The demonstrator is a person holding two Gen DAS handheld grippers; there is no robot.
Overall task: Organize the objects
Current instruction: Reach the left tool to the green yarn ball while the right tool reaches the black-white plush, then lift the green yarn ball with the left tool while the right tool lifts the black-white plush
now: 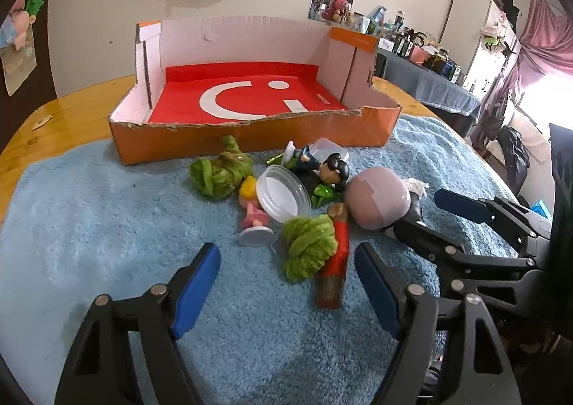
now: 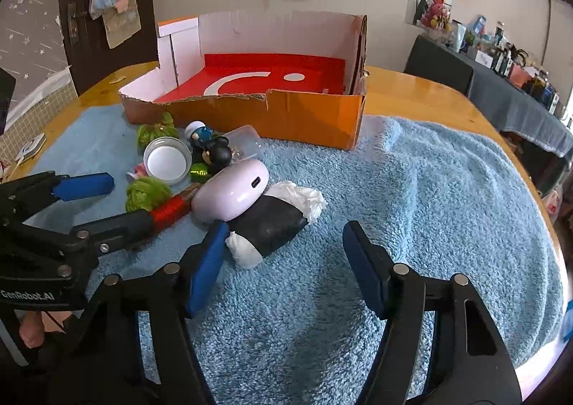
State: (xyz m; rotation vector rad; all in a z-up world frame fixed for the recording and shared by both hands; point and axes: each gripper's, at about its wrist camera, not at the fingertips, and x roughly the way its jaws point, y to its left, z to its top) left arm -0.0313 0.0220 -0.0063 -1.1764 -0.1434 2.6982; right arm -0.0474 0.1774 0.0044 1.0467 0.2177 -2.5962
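A pile of small things lies on the blue towel in front of an orange cardboard box with a red floor. It holds two green yarn bundles, a red-wrapped stick, a clear round lid, a pink figurine, a dark-haired figurine, a lilac egg-shaped case and a black-and-white roll. My left gripper is open just short of the stick and yarn. My right gripper is open just short of the roll.
The box stands at the towel's far edge on a wooden table. A cluttered side table stands to the right. The towel stretches bare to the right of the pile.
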